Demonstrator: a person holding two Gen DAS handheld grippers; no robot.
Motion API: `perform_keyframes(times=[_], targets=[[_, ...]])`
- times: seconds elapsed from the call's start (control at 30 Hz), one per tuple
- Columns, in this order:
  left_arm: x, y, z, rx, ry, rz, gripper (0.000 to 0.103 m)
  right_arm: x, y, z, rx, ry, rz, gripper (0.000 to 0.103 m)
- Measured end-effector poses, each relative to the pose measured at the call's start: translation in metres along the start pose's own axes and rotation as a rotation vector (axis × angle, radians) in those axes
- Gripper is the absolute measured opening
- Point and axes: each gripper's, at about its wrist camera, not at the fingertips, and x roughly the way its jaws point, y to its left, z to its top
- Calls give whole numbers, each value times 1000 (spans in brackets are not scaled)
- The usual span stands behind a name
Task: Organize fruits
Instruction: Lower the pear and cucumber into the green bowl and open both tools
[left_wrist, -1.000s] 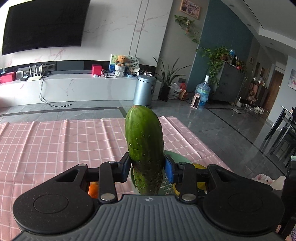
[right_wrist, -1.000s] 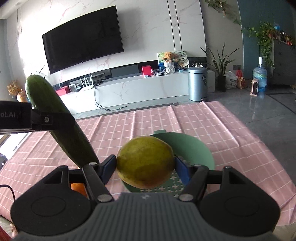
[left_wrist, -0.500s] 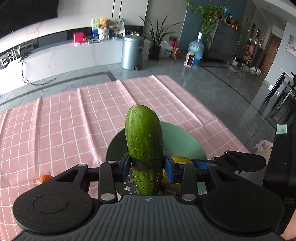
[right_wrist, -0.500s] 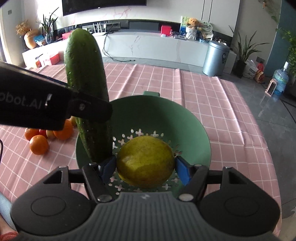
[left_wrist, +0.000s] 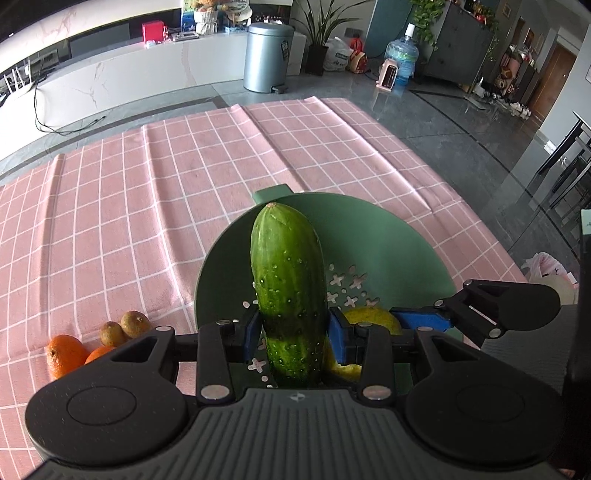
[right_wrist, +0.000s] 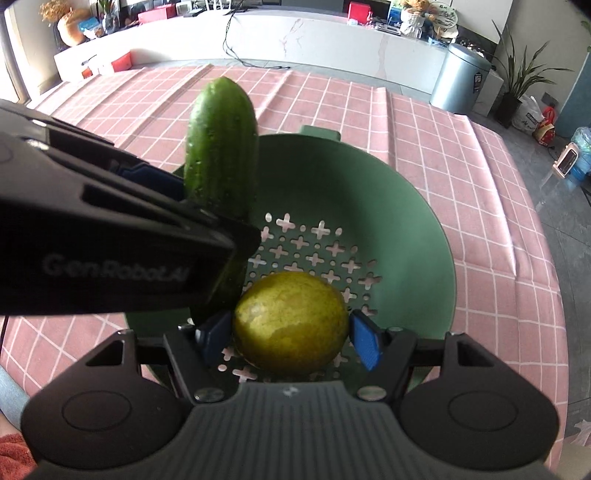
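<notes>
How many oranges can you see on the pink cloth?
2: one orange lies left of the green colander; another orange peeks out beside it. More may hide behind the left gripper.

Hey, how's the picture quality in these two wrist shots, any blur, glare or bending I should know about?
Left wrist view: sharp; fisheye bends the pink checked tablecloth lines; window glare on the glossy grey floor. Right wrist view: the left hand-held gripper sits close and soft, its printed lettering blurred; the round yellow-green fruit is crisp with a sunlit patch, and the perforated green plastic colander has a shaded near wall.
</notes>
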Motion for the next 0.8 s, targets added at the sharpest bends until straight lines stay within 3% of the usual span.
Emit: perform_keyframes(times=[0.43,0.53,0.8], targets=[[18,8,2,4,9,30,45,10,-8,2,47,30,39,66],[16,11,1,4,4,16,50,7,-5,3,31,19,31,67],[-2,6,-3,35,-20,24,51,-15,1,5,29,-14,0,72]])
